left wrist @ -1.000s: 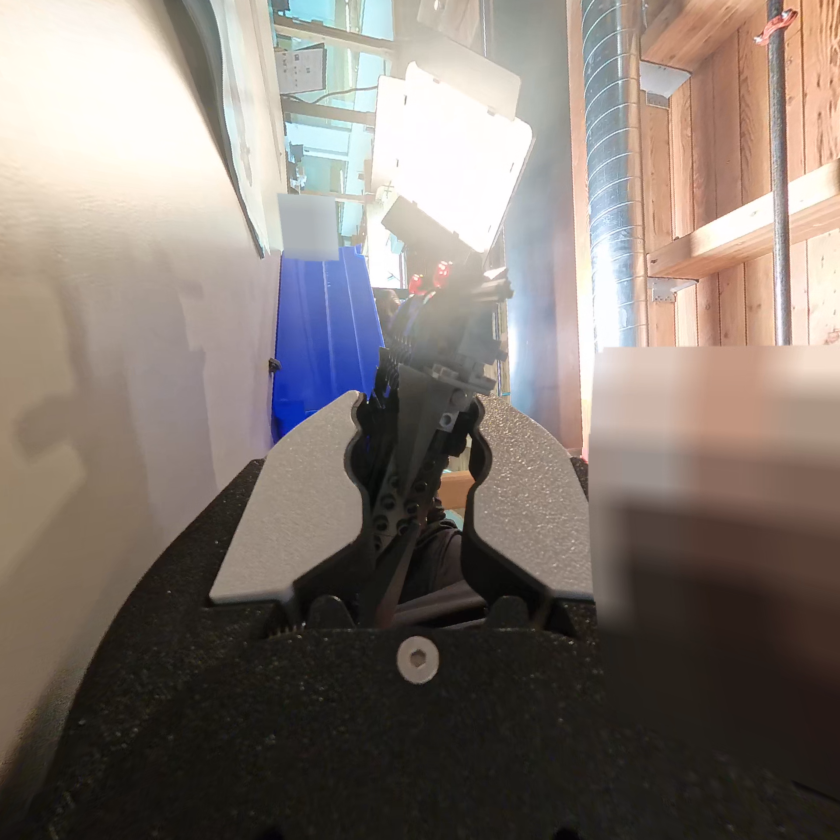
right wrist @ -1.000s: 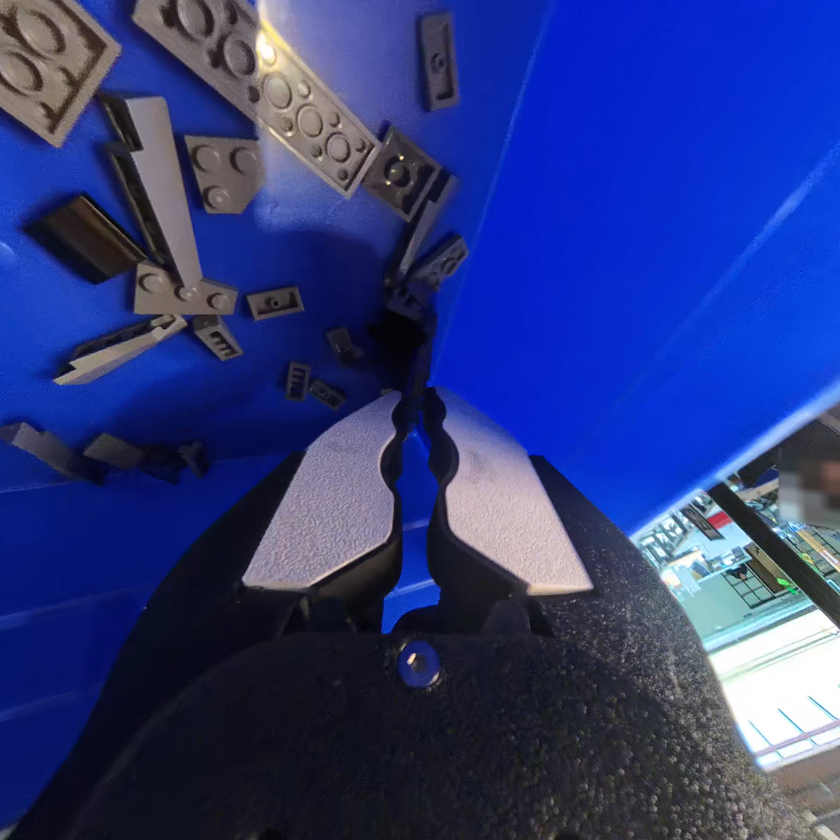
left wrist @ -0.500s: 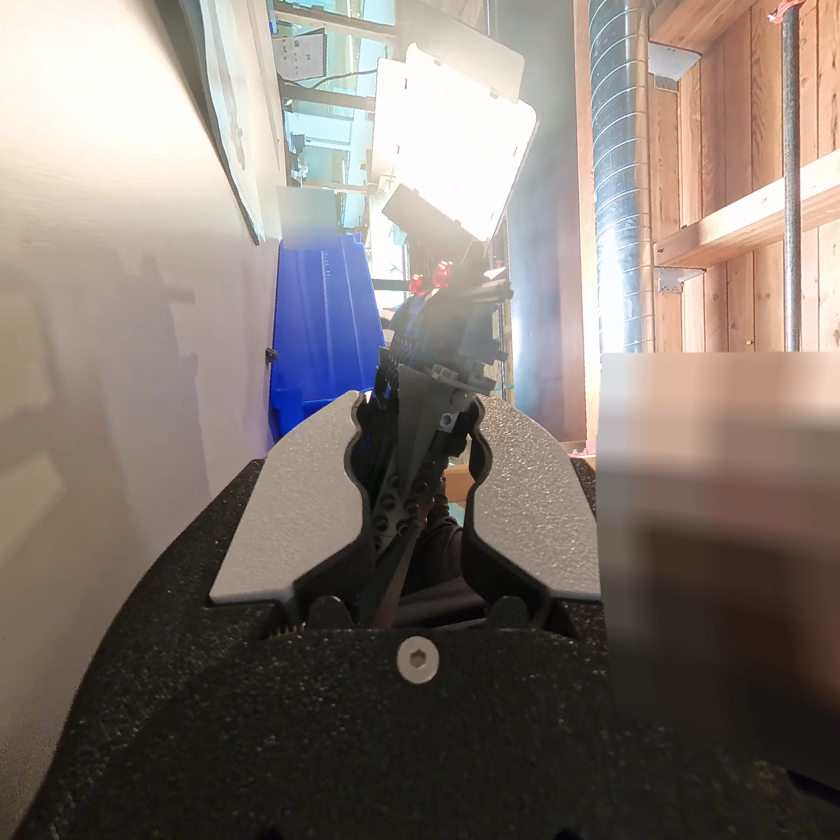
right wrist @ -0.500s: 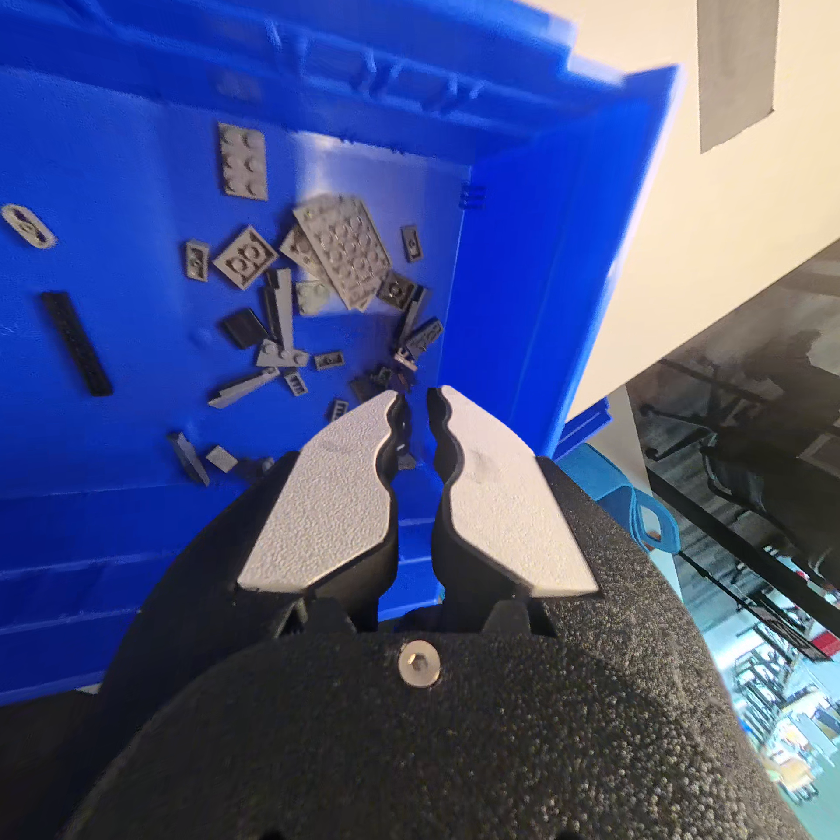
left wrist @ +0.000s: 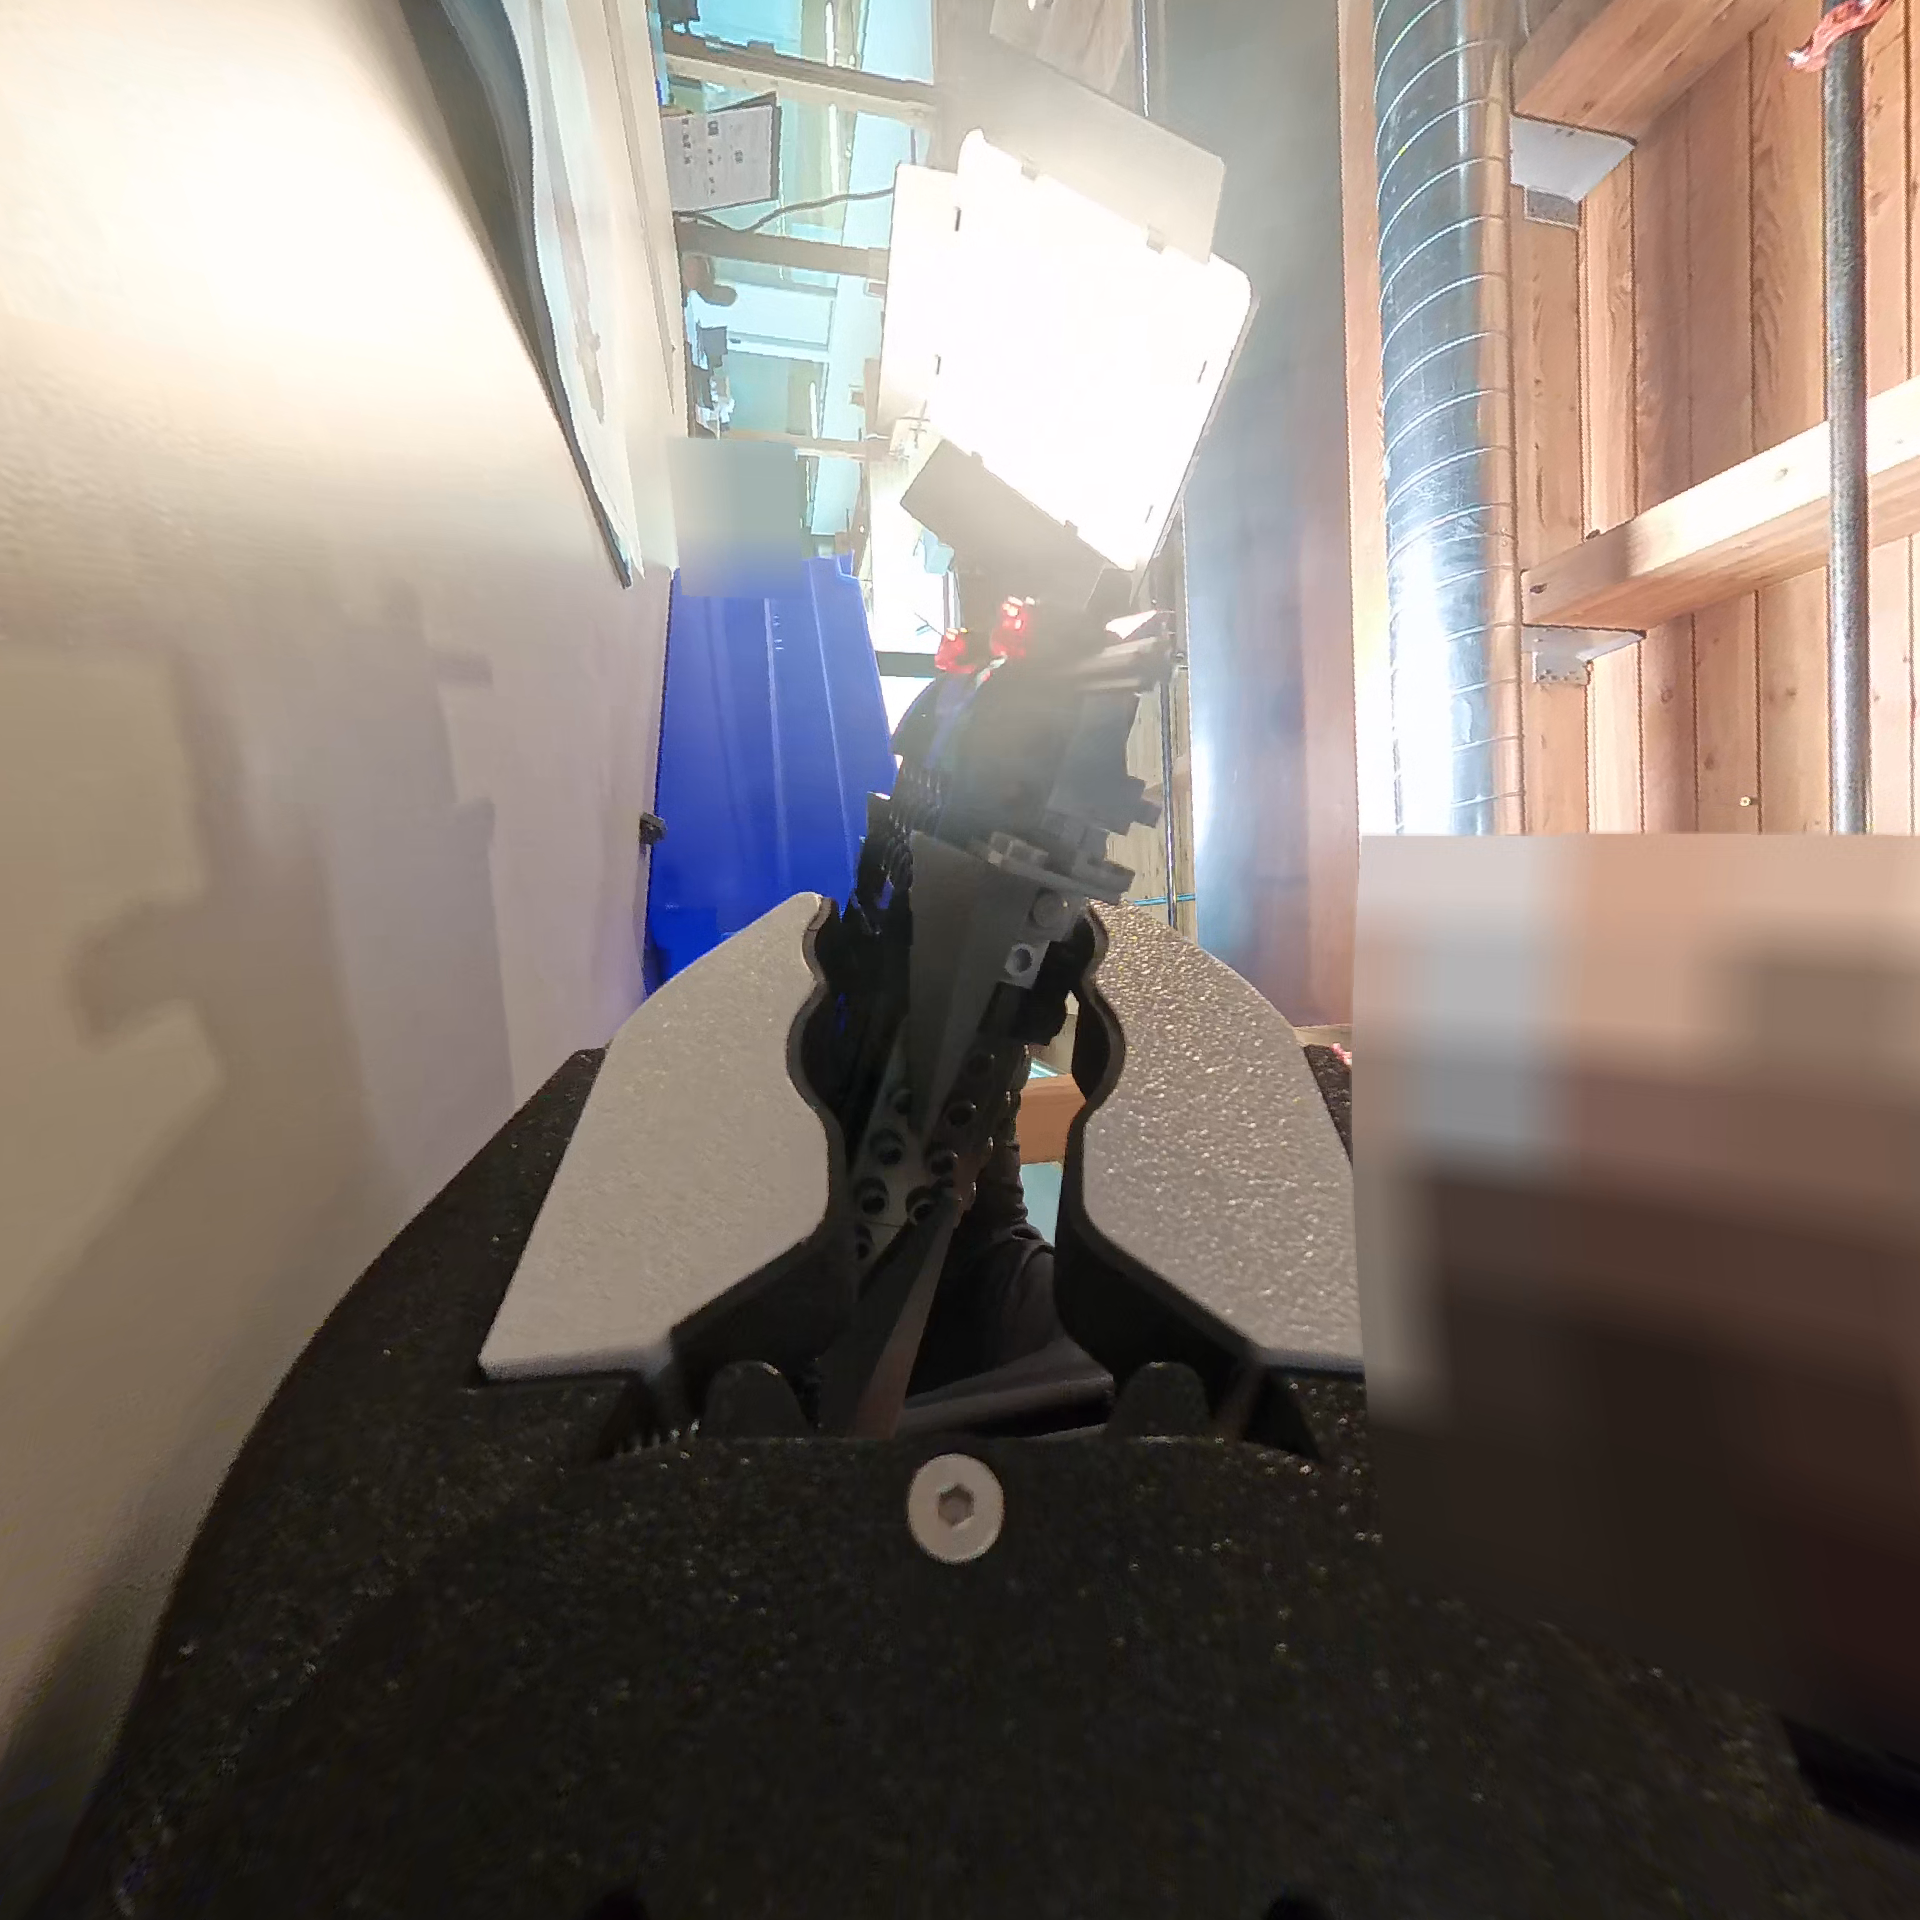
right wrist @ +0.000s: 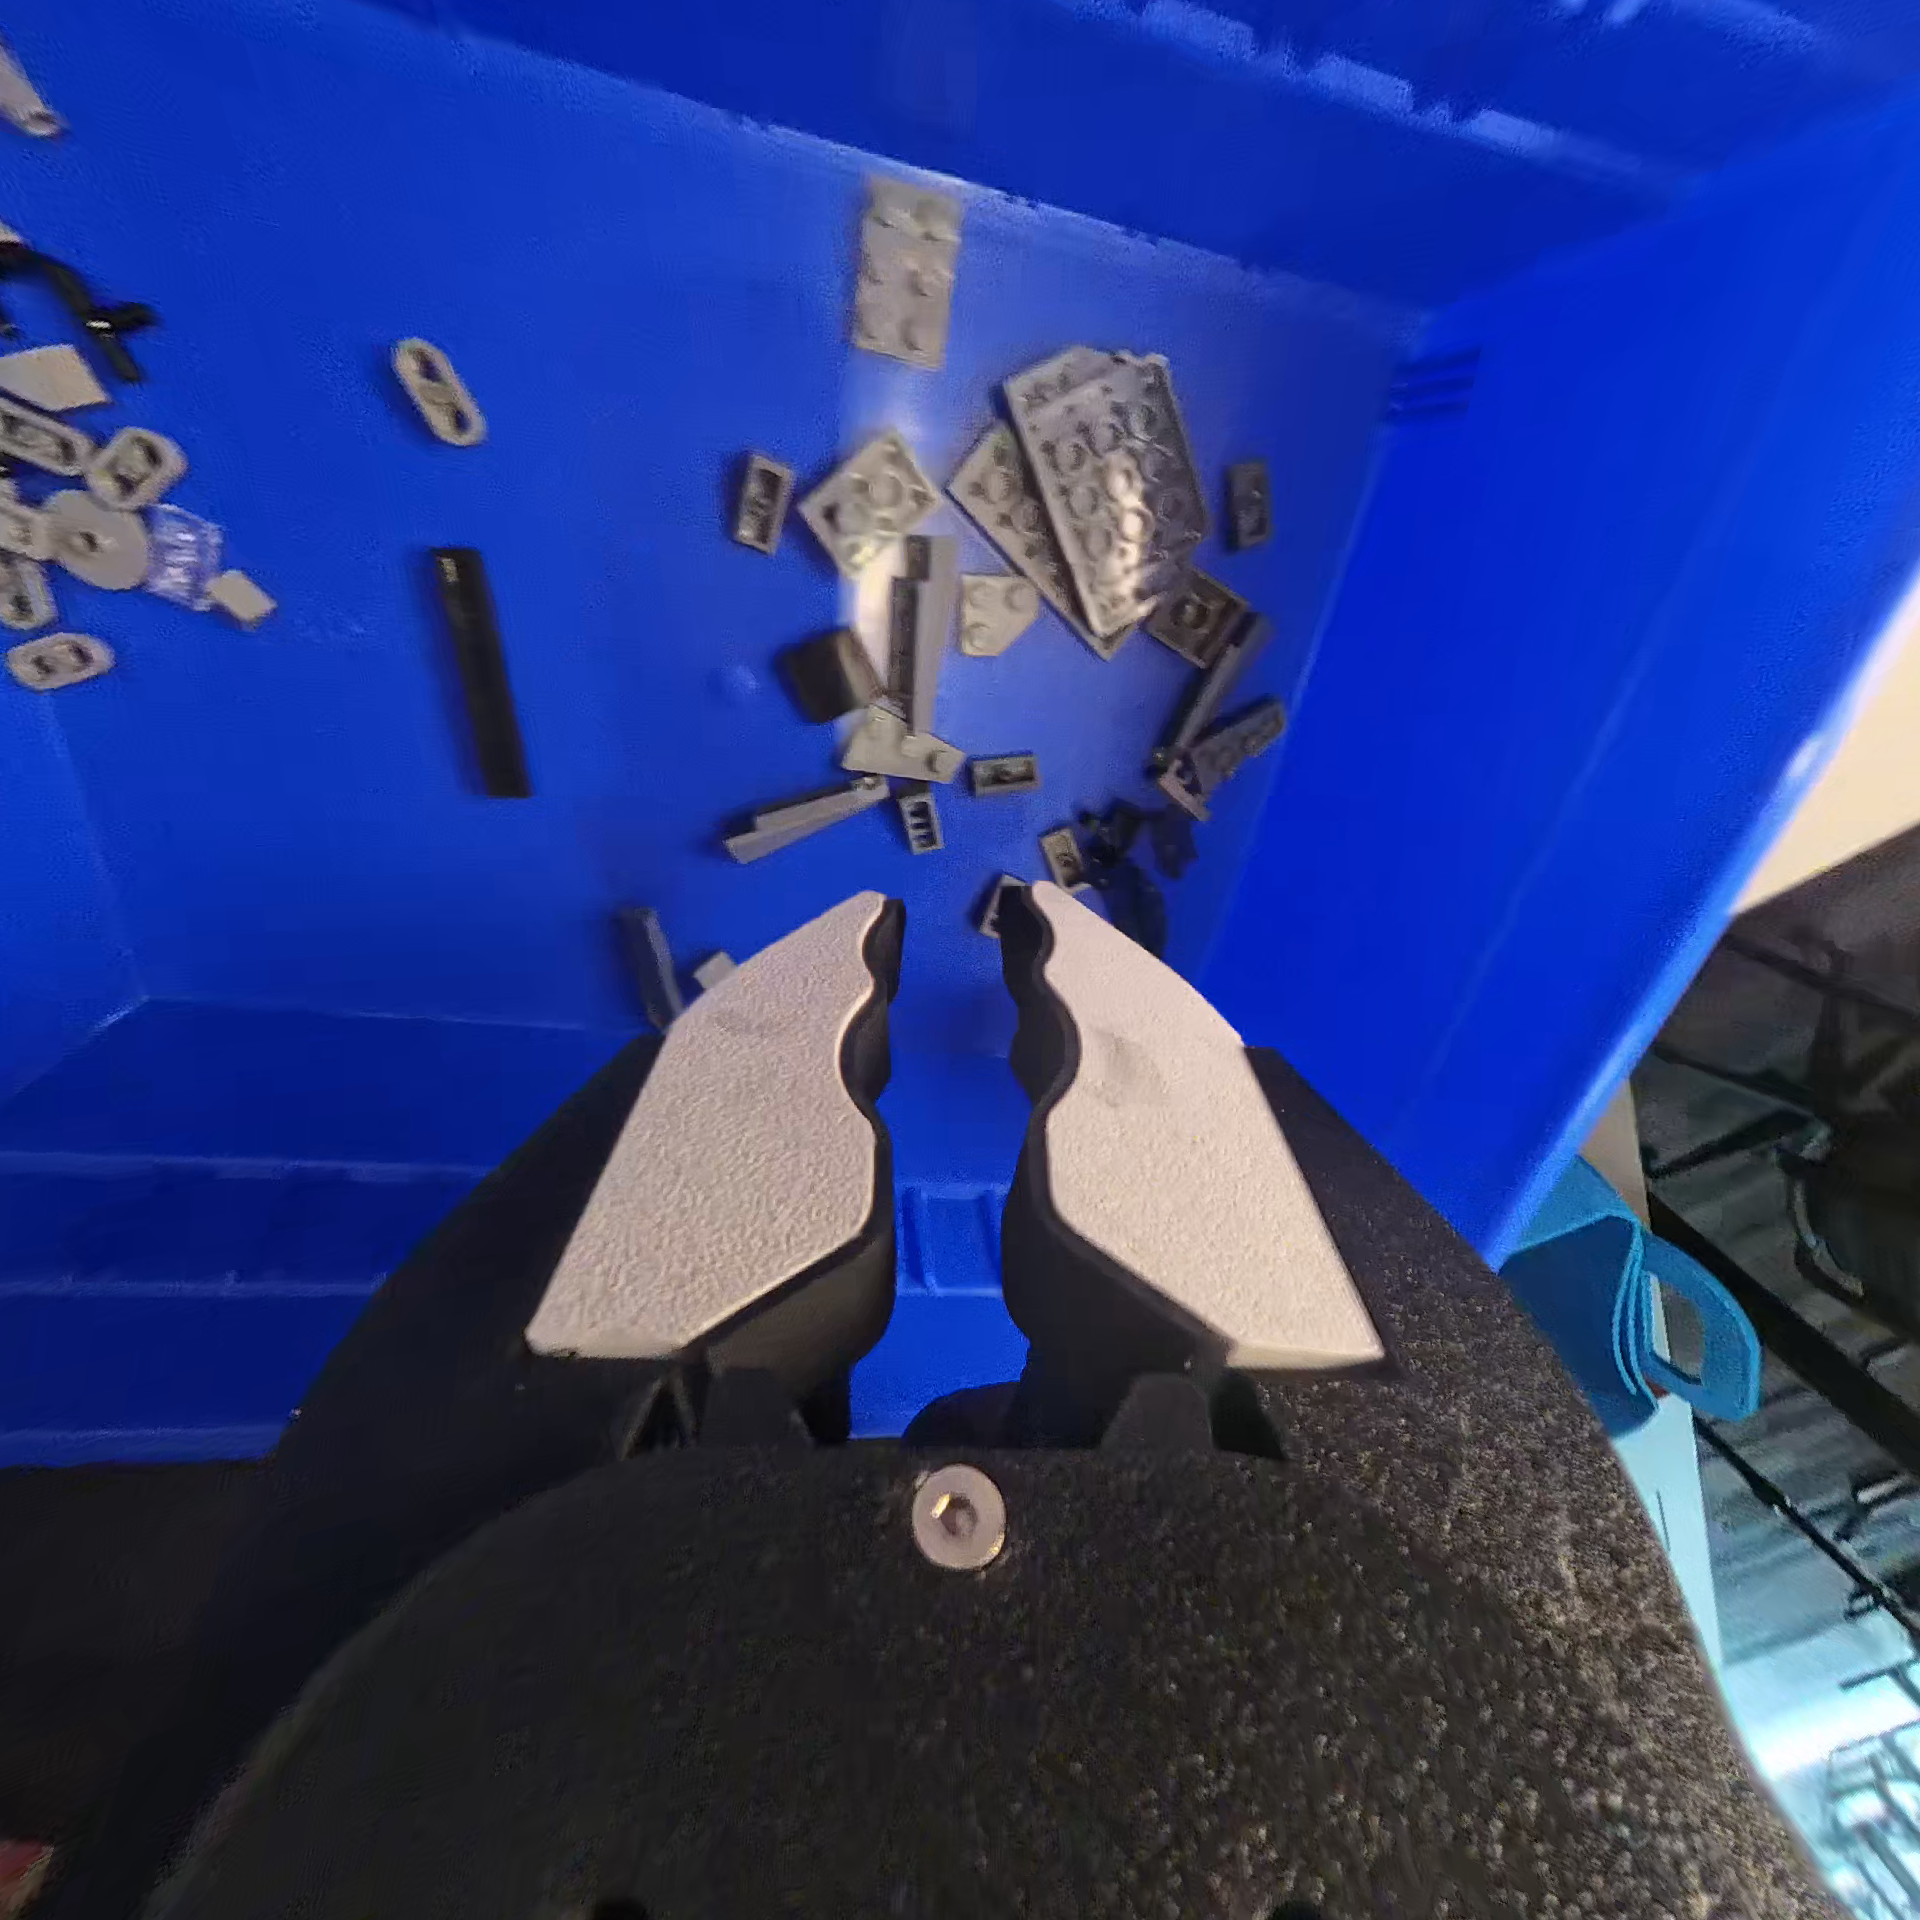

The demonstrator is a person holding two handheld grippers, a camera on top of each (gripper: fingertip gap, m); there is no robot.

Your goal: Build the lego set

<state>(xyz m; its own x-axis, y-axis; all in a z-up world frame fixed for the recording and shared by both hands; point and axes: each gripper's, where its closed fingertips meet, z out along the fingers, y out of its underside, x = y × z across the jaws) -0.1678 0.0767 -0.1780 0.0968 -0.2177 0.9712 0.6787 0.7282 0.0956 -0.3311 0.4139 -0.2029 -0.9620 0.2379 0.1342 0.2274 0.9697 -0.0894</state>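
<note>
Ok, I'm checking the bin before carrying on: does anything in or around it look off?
Nothing looks damaged. The grey and black brick pieces lie loose and jumbled on the floor of the blue bin, some overlapping. The right gripper is open and empty above them; the left gripper grips a dark brick model.

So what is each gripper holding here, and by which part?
The left gripper grips a dark grey brick-built model by its narrow, tapered lower end. The right gripper holds nothing, open over loose grey pieces in the blue bin.
</note>
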